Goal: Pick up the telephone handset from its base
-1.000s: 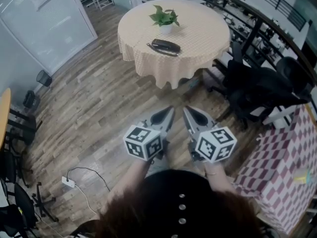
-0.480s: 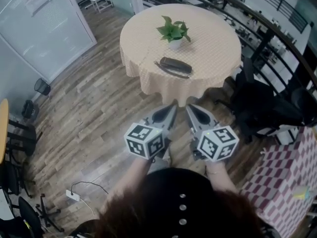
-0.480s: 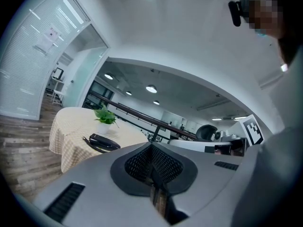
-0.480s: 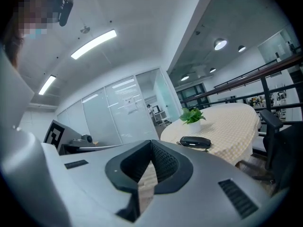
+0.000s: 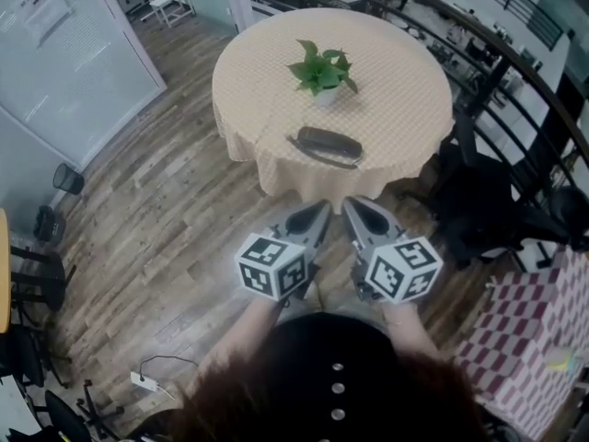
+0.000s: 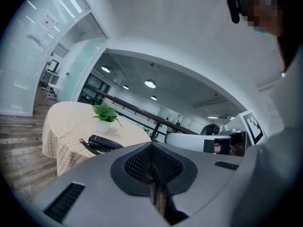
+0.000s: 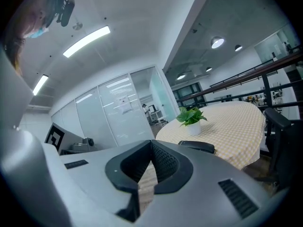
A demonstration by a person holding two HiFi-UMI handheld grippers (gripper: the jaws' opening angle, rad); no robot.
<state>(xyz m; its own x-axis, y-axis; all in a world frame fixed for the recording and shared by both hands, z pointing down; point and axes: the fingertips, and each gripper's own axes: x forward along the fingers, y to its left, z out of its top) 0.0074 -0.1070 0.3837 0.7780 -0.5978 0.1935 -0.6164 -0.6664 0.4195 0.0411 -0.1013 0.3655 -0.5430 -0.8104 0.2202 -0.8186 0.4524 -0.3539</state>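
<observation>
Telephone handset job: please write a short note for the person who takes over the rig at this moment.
Left hand-held gripper: shut, empty.
Right hand-held gripper: shut, empty.
Both point at the round table from over the floor, short of its edge.
The telephone lies on the table, on the near side of the potted plant; its handset is not lifted yet.
Done: nothing gripped.
Left: reach the table, open one gripper, close it on the handset, lift.

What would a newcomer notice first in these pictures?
A round, yellow-checked table stands upper middle, with a green plant at its centre and a black telephone nearer its front edge. Below, the left tool and the right tool, both shut and empty, point toward the table.
</observation>
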